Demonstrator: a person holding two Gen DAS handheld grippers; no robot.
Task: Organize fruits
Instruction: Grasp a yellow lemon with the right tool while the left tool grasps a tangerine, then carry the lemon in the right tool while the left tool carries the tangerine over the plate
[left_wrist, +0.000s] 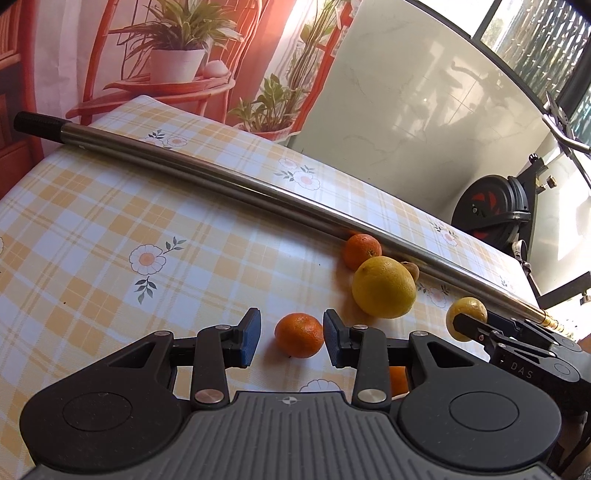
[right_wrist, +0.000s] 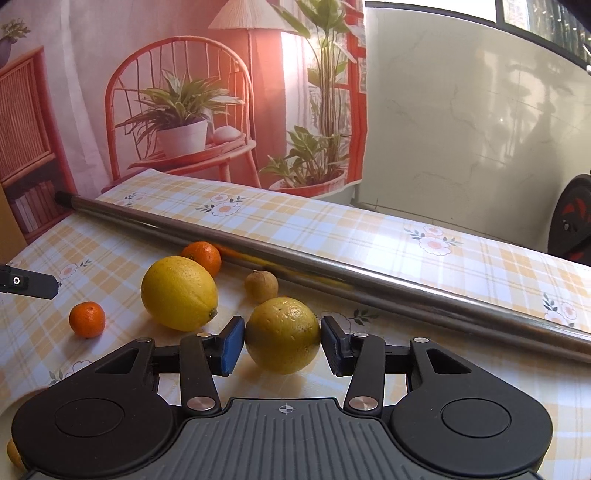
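Black two-finger grippers with blue ribbed pads both angle down toward a table (left_wrist: 92, 221) under a yellow-and-white checked cloth printed with daisies.

On the left, the left gripper (left_wrist: 291, 338) straddles a small mandarin (left_wrist: 299, 335) that sits on the cloth. Its right pad touches the peel or lies just beside it; a clear gap shows at the left pad, so nothing is clamped.

On the right, the right gripper (right_wrist: 282, 341) has a dimpled yellow orange (right_wrist: 282, 335) between its pads, both pads at the rind; its jaws have nearly stopped closing.

Between them, mid-table, lies a big, smooth, oval lemon (right_wrist: 180, 293) with a stem nub. Behind it a second mandarin (right_wrist: 202, 257) rests against a long, shiny steel pole (right_wrist: 332, 271) with a black rubber cap, which runs along the table's far edge. A small, brown, fuzzy fruit (right_wrist: 261, 285) sits just in front of the pole.

Count: two mandarins, one lemon, one orange, one brown fruit, one pole. More orange peel peeks from behind each gripper's body; what it is I cannot tell.
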